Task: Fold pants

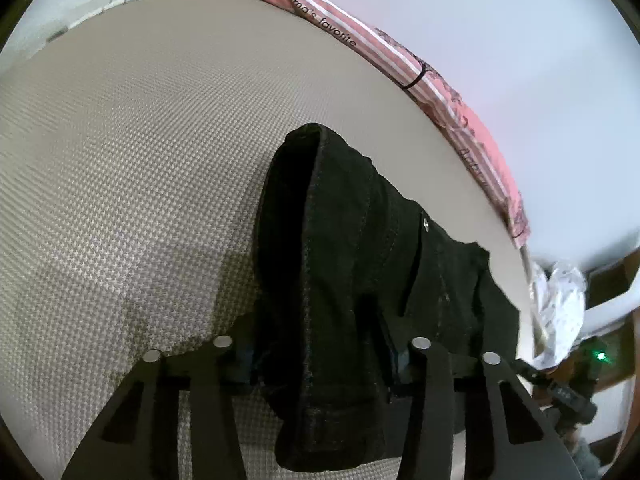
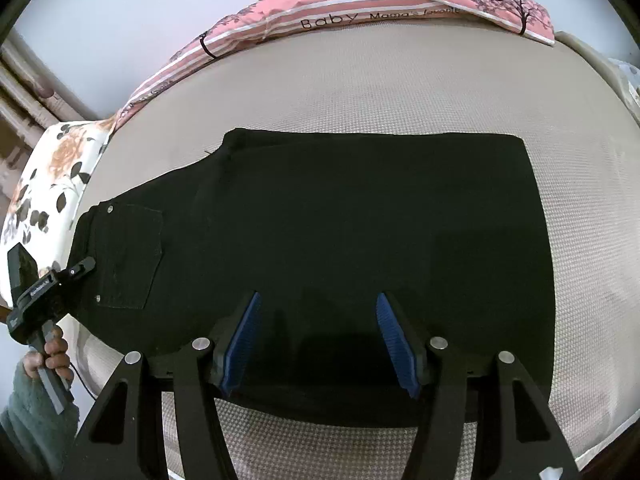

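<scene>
Your bed [image 2: 400,92] fills both views; the black pants [image 2: 340,220] lie flat at centre frame, already doubled. Your left tongs [image 1: 320,356] pinch the waistband at lower centre, likely to lift it over. Your right tongs [image 2: 318,336] stand spread above the lower hem, gripping nothing.

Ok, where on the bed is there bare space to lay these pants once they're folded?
Bare mattress runs between the black pants and the pink striped pillow, and along the pants' right edge. The side by the floral pillow is crowded: the left hand-held gripper is at the waistband there.
</scene>
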A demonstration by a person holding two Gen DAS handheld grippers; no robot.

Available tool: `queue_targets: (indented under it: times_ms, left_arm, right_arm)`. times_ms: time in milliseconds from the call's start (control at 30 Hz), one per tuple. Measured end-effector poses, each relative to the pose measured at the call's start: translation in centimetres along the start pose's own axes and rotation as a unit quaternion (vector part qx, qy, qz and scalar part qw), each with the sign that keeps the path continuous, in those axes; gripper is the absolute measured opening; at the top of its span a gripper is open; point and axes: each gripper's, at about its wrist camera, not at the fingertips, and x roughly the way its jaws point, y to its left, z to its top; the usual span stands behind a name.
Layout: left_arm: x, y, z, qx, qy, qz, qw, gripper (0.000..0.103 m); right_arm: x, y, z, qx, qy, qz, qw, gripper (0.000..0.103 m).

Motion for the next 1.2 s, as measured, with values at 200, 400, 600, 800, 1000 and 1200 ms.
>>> queue_targets:
  times_ms: [200,400,600,800,1000,1200]
  left_arm:
    - [-0.1,-2.3,-0.2,0.042,-0.007,0.047,0.998,0.03]
    - [-0.4,-4.2,-0.4,0.071,-0.014,0.086,0.9937,0.026]
    - [-1.7,-6.2,-0.2,0.094,-0.025,0.097,0.9905,0.024]
    - [-3.0,-9.5,-0.2,0.118,-0.035,0.107,0.9867,0.023]
    - [-4.1,-14.1,0.1,0.133,-0.038,0.078,0.9873,0.023]
    - [-3.8,-18.0,-0.2,0.137,-0.032,0.044,0.989,0.021]
  right_arm:
    - [-0.3,-0.2,0.1,0.005,-0.007,0.005,1.0,0.057]
    - [-0.9,-0.7,0.1,0.017,-0.017,0.012,1.0,0.057]
    - [-1.1,-1.7,0.2,0.033,-0.023,0.021,0.999,0.057]
    - [-1.1,-2.8,0.2,0.052,-0.024,0.033,0.998,0.057]
    - [-1.5,-4.3,0.1,0.074,-0.031,0.048,0.996,0.057]
    - [-2.4,-5.9,0.2,0.092,-0.048,0.056,0.993,0.057]
